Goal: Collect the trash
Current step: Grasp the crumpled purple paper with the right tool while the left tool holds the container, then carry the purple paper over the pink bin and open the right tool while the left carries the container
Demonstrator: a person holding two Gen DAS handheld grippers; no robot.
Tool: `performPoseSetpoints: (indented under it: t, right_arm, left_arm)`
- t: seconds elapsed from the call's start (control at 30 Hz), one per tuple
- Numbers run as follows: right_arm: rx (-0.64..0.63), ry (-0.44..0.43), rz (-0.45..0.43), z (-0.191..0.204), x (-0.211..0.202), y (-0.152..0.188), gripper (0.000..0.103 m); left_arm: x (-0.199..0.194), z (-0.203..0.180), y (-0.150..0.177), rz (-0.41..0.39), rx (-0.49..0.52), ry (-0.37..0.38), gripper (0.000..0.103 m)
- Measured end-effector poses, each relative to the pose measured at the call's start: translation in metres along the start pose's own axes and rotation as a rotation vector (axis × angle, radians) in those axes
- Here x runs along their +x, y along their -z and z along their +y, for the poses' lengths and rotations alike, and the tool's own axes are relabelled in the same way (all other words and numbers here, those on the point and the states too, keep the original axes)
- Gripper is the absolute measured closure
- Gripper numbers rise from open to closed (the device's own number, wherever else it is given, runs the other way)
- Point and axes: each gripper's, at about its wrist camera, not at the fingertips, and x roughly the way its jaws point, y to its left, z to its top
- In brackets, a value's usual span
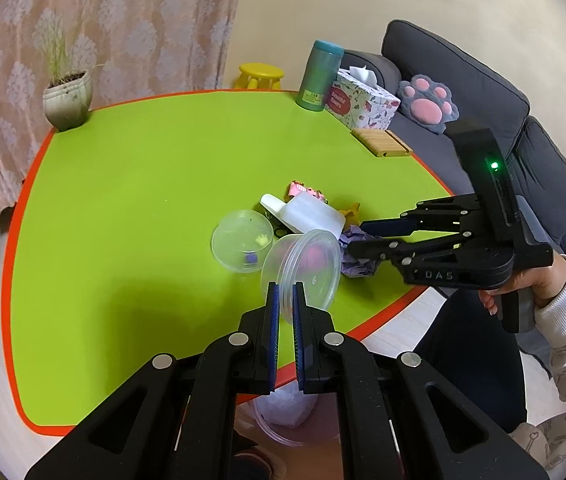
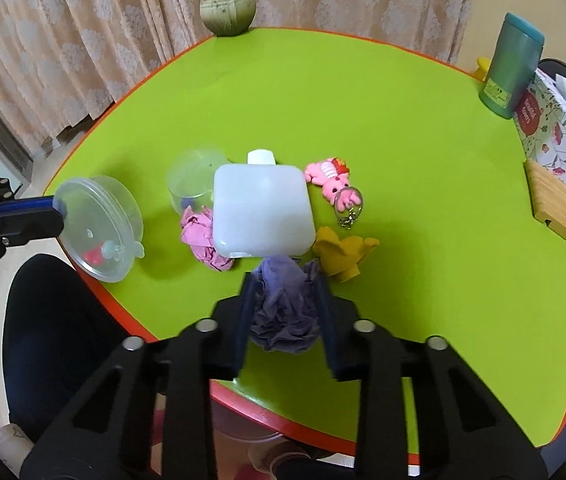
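Close behind purple wad (image 2: pixel 283 304): white bottle (image 2: pixel 261 210) (pink wad (image 2: pixel 203 240) beside).

Both wrist views angled down, close over green table (image 1: pixel 131 184), shared clutter

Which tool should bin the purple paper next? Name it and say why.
Right. The right tool already clamps the purple paper at the table edge, while the left tool is shut on a clear lid.
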Motion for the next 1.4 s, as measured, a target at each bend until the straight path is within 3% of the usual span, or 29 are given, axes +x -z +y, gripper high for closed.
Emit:
performPoseSetpoints:
  t: [0.3,0.6,0.9,1.4]
  right_arm:
    - [0.025,0.002,-0.055,-0.007,-0.021,0.003,0.088]
    - [0.041,-0.008,-0.127,-0.009,-0.057,0.012,0.089]
    - [0.020,-0.070,-0.183,0.009,-0.098,0.032,0.089]
    - [0.000,-0.174,-0.156,0.038,-0.104,0.072,0.088]
  left_arm:
    - [-0.003,-0.005,0.001,-0.013,0.011,0.000,0.097]
    - [-0.010,-0.009,0.001,-0.027,0.021,-0.001,0.097]
    - [-0.017,-0.018,0.006,-0.032,0.033,-0.007,0.097]
    - [-0.031,-0.041,0.023,-0.037,0.056,0.002,0.097]
